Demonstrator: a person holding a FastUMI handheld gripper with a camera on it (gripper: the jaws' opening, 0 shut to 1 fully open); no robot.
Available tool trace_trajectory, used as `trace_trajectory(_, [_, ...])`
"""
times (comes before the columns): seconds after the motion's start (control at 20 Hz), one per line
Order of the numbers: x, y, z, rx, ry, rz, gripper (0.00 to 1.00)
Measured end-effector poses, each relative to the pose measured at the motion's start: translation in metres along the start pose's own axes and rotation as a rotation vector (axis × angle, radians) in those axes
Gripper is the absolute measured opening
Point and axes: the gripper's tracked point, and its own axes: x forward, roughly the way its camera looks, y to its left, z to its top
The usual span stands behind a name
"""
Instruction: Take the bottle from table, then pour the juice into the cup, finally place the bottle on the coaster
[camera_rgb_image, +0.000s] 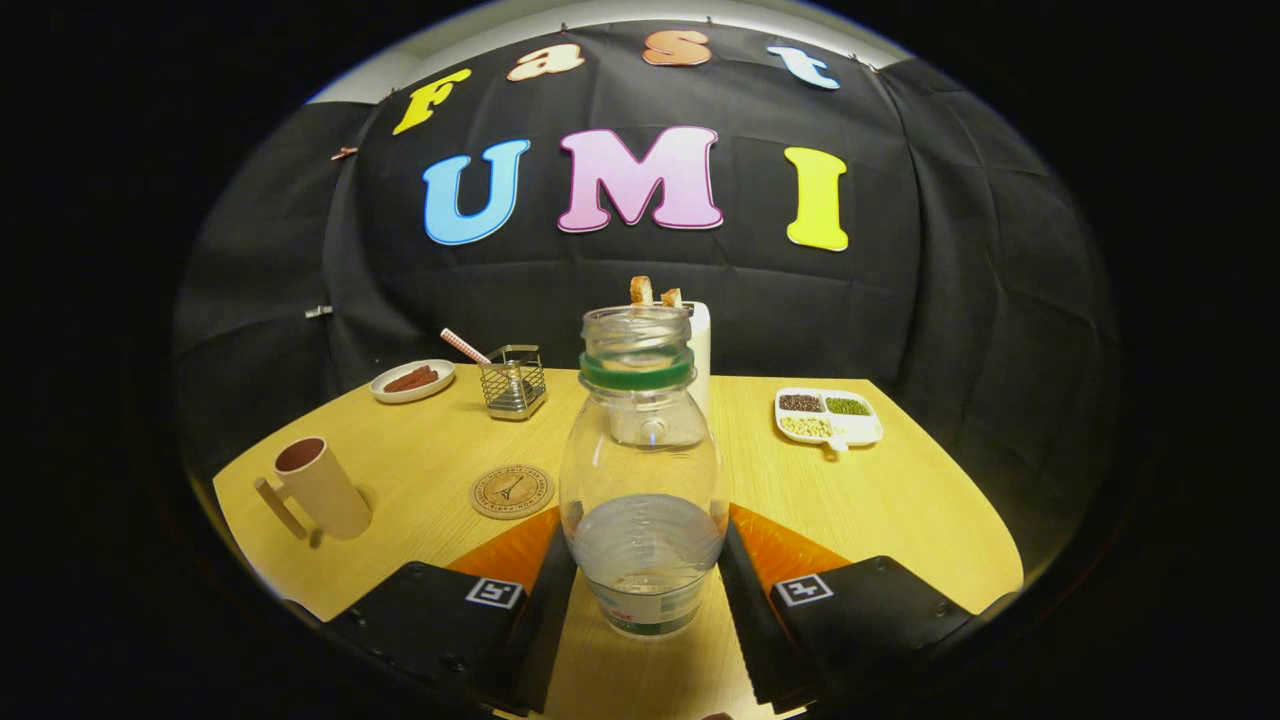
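A clear plastic bottle with a green neck ring and no cap stands upright between my fingers, with a little clear liquid in its lower part. My gripper is shut on it, both fingers pressing on its lower sides. Whether its base rests on the wooden table or hangs just above it, I cannot tell. A tan cup with a handle stands beyond my left finger, far to the left near the table's edge. The round cork coaster lies between the cup and the bottle, just ahead of the left finger.
At the back left sits a white plate of sausages, with a wire basket to its right. A white toaster holding toast stands right behind the bottle. A white divided tray of beans lies at the back right.
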Motion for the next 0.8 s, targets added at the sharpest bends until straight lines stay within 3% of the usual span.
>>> trace_trajectory(0.8, [-0.013, 0.031, 0.083, -0.239, -0.058, 0.003, 0.76])
